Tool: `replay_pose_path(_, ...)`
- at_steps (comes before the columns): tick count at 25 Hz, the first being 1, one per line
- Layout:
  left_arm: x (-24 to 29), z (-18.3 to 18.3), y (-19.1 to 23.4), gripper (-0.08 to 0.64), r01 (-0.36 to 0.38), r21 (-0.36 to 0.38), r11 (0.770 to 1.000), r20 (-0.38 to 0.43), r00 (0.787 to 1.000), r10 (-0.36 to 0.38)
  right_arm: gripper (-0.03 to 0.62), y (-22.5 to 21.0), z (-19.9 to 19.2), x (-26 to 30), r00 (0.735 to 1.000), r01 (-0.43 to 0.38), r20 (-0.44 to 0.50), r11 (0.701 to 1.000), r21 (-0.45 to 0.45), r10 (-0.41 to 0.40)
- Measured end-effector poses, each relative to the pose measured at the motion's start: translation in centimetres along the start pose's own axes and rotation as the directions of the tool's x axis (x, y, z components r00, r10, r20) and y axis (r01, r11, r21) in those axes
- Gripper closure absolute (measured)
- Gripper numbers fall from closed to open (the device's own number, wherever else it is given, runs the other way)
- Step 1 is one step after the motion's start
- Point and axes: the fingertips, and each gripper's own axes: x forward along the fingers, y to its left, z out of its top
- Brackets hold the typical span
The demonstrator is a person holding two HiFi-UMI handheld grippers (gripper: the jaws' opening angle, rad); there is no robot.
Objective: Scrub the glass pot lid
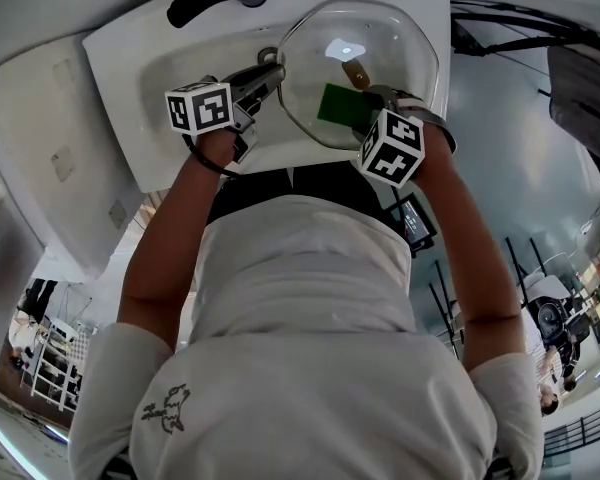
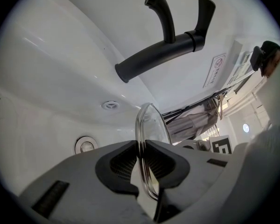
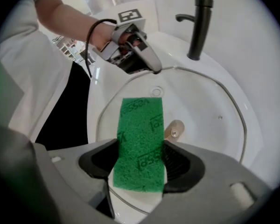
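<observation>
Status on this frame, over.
Left gripper shut on glass lid rim. Right gripper shut on green scrub pad, against the glass. Lid over sink; faucet clear behind.

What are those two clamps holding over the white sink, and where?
The left gripper pinches the round glass pot lid by its metal rim; the right gripper clamps the green rectangular scouring pad by its long side edges.

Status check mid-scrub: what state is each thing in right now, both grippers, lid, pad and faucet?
left gripper, shut on the rim of the glass pot lid.
right gripper, shut on the green scouring pad.
glass pot lid, held by its rim over the sink.
green scouring pad, clamped between the jaws, appears flat against the glass.
faucet, no water running from its spout.
</observation>
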Motion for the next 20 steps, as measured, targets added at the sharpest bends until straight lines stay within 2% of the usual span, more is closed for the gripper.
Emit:
replay_pose_path(3,0.0,0.0,0.1,0.502,0.003,-0.005,1.000,0.001,1.000,-0.003,0.299,-1.8,-1.0,-0.5,0.999,0.038,-0.006,0.993,0.112,-0.038)
replay_pose_path(6,-0.2,-0.2,0.1,0.502,-0.001,-0.001,1.000,-0.011,1.000,0.001,0.299,-3.1,-2.0,-1.1,0.997,0.078,-0.015,0.972,0.221,-0.076)
replay_pose_path(9,-0.2,-0.1,0.3,0.502,-0.007,0.005,1.000,-0.017,1.000,0.007,0.299,-4.5,-3.4,-2.0,0.993,0.120,-0.030,0.934,0.337,-0.116)
replay_pose_path(13,0.0,-0.3,-0.1,0.502,0.012,-0.008,1.000,-0.023,1.000,-0.012,0.299,-6.2,-5.6,-3.4,0.987,0.155,-0.043,0.879,0.450,-0.152)
replay_pose_path(16,0.0,-0.3,-0.1,0.500,0.011,-0.001,1.000,-0.035,0.999,-0.011,0.299,-6.6,-5.5,-4.0,0.986,0.150,-0.015,0.854,0.499,-0.165)
replay_pose_path(20,0.0,-0.4,-0.2,0.491,0.001,0.042,0.999,-0.049,0.999,0.001,0.298,-6.5,-3.5,-5.0,0.973,0.167,0.056,0.849,0.501,-0.224)
